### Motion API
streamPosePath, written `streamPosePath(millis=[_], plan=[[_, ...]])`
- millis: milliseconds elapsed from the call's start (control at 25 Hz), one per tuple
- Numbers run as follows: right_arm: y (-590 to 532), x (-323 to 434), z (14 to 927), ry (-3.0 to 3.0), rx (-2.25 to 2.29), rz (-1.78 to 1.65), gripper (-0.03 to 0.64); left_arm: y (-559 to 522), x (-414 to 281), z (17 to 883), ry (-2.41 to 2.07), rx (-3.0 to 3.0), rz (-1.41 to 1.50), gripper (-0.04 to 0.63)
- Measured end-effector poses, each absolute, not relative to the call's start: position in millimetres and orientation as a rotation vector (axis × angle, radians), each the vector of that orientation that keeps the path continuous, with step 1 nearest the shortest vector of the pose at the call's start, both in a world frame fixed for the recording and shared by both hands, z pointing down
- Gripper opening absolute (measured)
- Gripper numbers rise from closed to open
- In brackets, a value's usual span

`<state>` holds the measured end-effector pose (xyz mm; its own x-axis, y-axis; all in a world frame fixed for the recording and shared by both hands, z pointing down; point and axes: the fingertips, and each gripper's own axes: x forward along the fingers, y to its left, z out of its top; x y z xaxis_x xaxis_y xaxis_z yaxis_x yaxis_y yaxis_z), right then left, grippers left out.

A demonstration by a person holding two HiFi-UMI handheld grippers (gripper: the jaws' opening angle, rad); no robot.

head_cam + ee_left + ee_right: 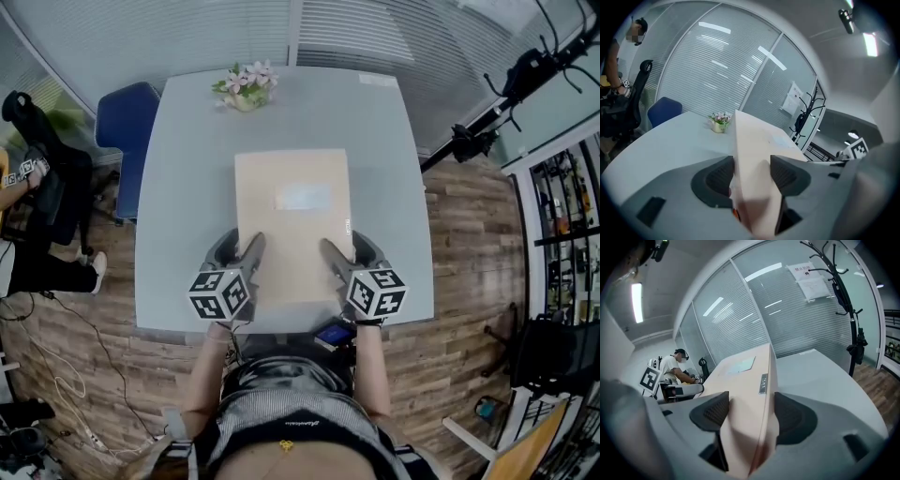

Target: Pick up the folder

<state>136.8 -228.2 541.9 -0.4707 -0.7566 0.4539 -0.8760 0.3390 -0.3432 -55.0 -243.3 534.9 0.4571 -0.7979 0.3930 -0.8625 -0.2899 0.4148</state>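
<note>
Folder (292,225), a pale beige box file with a light label (303,197) on its top face, sits over the middle of the grey bench (187,187), long side running from 6 to 12 o'clock. Both grippers hold it at its near end. The left gripper (239,246) has the corner at 7 o'clock and the right gripper (349,248) the corner at 5 o'clock.

In the left gripper view, the left gripper (750,176) has its fingers (719,176) clenched on the folder (754,154), whose edge stands between the dark ribbed pads with both pressing on it. In the right gripper view, the right gripper (750,413) grips the same way. Its fingers (792,416) are closed on the folder (745,380), and a small metal label holder (763,383) shows on the spine just beyond them.

From both gripper views the held end is off the bench. Whether the far edge touches it I cannot tell.

At 12 o'clock from the folder, well apart near the far edge, stands a small pot of pink flowers (246,86). A blue chair (122,122) is just beside the bench at 10 o'clock. A seated person (37,187) is at 9 o'clock, well off the bench. A black coat stand (843,296) rises before the blinds at 1 o'clock in the right gripper view.
</note>
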Motion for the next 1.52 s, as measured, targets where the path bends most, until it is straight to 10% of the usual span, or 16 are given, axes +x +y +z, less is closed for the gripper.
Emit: streamPosePath(millis=[1520], plan=[[-202.2, 136.8, 392.6, -2.594, 1.599, 0.408, 0.299, -215.7, -55.9, 382.4, -1.537, 2.373, -0.124, 0.239]])
